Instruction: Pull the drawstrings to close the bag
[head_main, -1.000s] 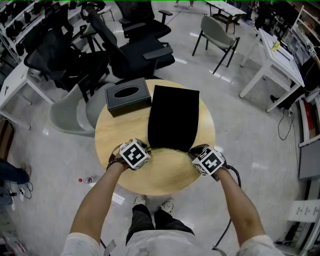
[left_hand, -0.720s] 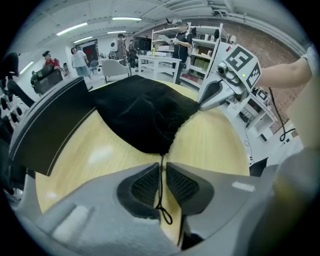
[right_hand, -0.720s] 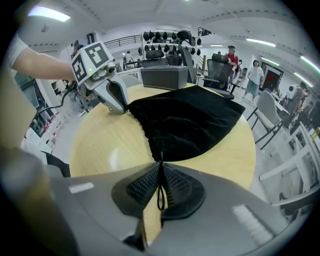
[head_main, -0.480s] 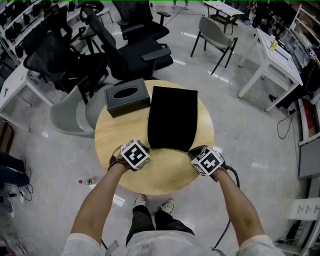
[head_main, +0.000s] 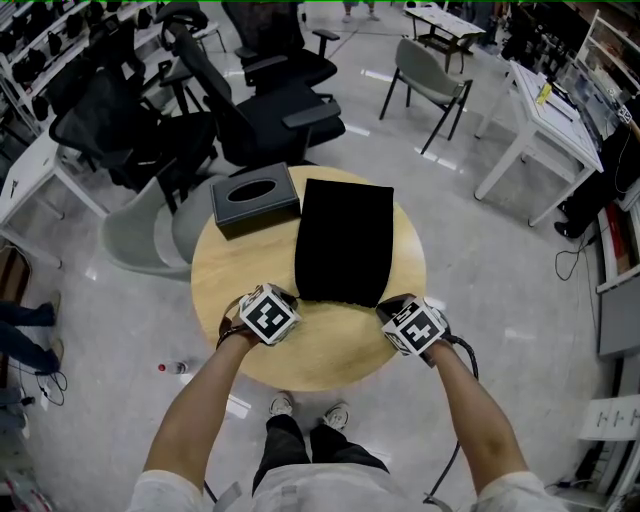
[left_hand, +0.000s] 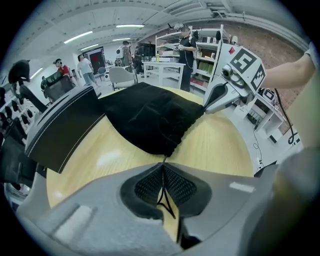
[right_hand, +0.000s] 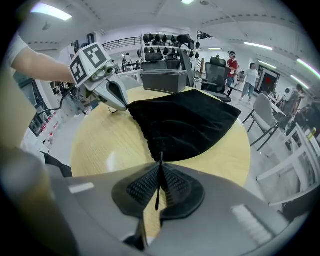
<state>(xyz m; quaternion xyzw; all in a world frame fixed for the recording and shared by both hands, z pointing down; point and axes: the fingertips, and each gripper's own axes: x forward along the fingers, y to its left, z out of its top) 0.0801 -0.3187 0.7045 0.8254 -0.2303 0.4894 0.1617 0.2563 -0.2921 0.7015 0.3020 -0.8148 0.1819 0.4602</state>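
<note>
A black drawstring bag (head_main: 344, 242) lies flat on the round wooden table (head_main: 240, 268), its gathered mouth toward me. My left gripper (head_main: 284, 300) is at the mouth's left corner, shut on the left drawstring (left_hand: 163, 186), which runs between its pads (left_hand: 144, 187). My right gripper (head_main: 388, 308) is at the right corner, shut on the right drawstring (right_hand: 159, 182). In the left gripper view the bag (left_hand: 150, 116) sits just beyond the jaws, with the right gripper (left_hand: 206, 106) at its far corner. In the right gripper view the bag (right_hand: 187, 122) shows the same way, the left gripper (right_hand: 125, 106) opposite.
A dark tissue box (head_main: 254, 198) stands on the table's far left, next to the bag. Black office chairs (head_main: 260, 105) and a grey chair (head_main: 432, 68) crowd the floor beyond. White desks (head_main: 545, 120) are at the right. People stand far off in the room.
Both grippers stay at the bag's mouth corners, drifted only slightly. The bag and the tissue box have not moved.
</note>
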